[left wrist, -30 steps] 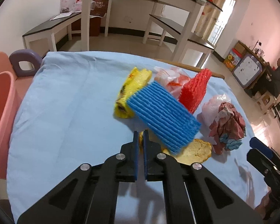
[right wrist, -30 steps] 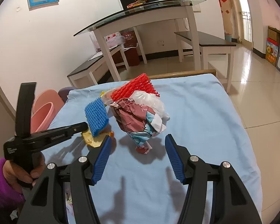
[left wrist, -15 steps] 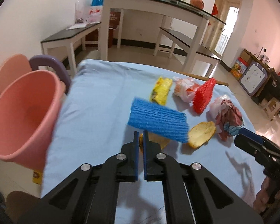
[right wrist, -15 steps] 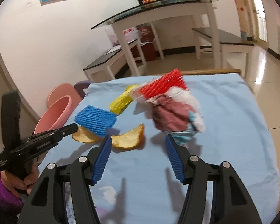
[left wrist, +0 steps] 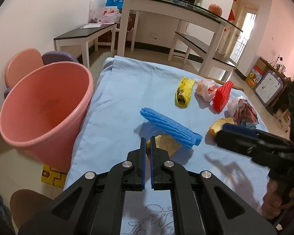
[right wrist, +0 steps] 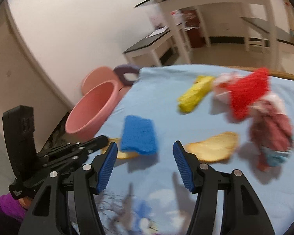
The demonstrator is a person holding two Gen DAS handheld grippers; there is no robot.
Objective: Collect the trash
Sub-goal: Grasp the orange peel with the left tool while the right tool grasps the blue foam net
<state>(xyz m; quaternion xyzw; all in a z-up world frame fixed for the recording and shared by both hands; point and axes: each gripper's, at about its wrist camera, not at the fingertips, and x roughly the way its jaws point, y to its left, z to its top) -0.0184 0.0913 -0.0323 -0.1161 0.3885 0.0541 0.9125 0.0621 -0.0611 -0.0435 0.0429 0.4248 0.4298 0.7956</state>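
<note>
My left gripper (left wrist: 148, 143) is shut on the edge of a yellow fruit peel (left wrist: 166, 143), held just over the blue cloth. A blue foam net (left wrist: 170, 127) rests across that peel. In the right wrist view the same gripper (right wrist: 102, 140) reaches in from the left, beside the pink bucket (right wrist: 92, 109). My right gripper (right wrist: 145, 144) hangs open over the cloth with nothing between its pads, the blue foam net (right wrist: 139, 135) ahead on the left and a second peel (right wrist: 213, 146) ahead on the right. That view is blurred.
The pink bucket (left wrist: 84, 105) stands off the table's left edge by a purple chair (left wrist: 58, 56). Farther back lie a yellow wrapper (left wrist: 183, 94), a plastic bag (left wrist: 204, 89), a red foam net (left wrist: 222, 96) and crumpled paper (left wrist: 245, 111). A glass table and benches stand behind.
The left gripper has drawn the peel and the blue net left, away from the other trash and nearer the bucket. The right gripper has swung left from the crumpled paper toward the blue net.
</note>
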